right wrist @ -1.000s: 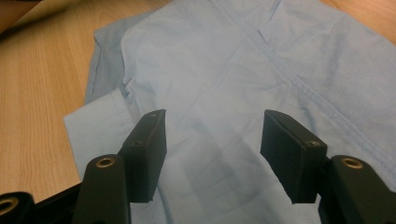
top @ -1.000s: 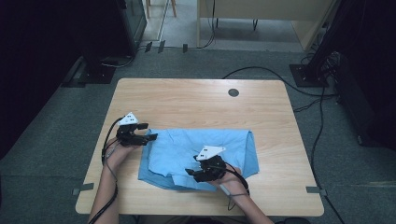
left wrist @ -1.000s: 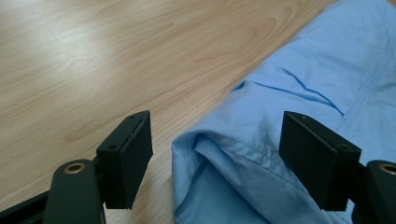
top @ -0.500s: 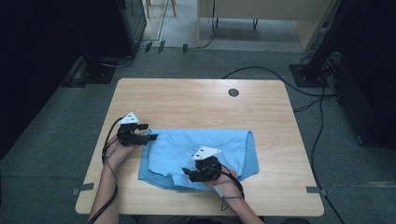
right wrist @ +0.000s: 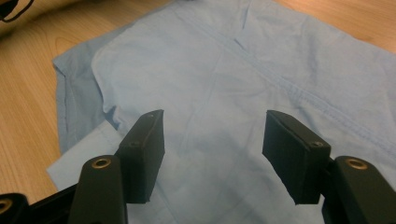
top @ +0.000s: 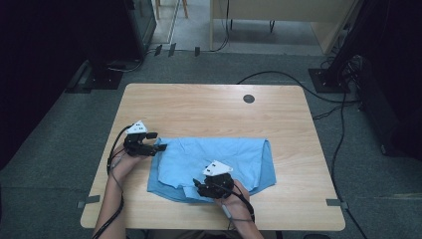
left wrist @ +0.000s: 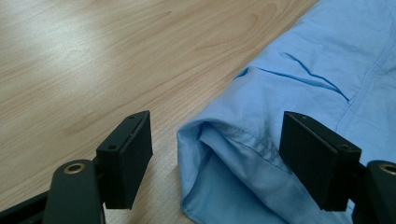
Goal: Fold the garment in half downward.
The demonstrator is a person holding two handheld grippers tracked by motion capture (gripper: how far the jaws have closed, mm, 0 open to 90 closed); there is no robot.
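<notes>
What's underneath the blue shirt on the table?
The blue shirt lies folded on the wooden table. At its near-left edge a lower layer of the same fabric peeks out. Whatever else lies beneath stays covered by the cloth.

Wooden table (top: 209, 107), black cables (top: 278, 77) on floor

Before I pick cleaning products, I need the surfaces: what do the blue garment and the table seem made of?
Garment: looks like thin woven cloth, perhaps cotton or a blend; matte, with soft creases, stitched seams and a folded hem in the left gripper view.
Table: pale wood grain with a smooth, slightly glossy top; solid wood or printed laminate, I cannot tell.
</notes>
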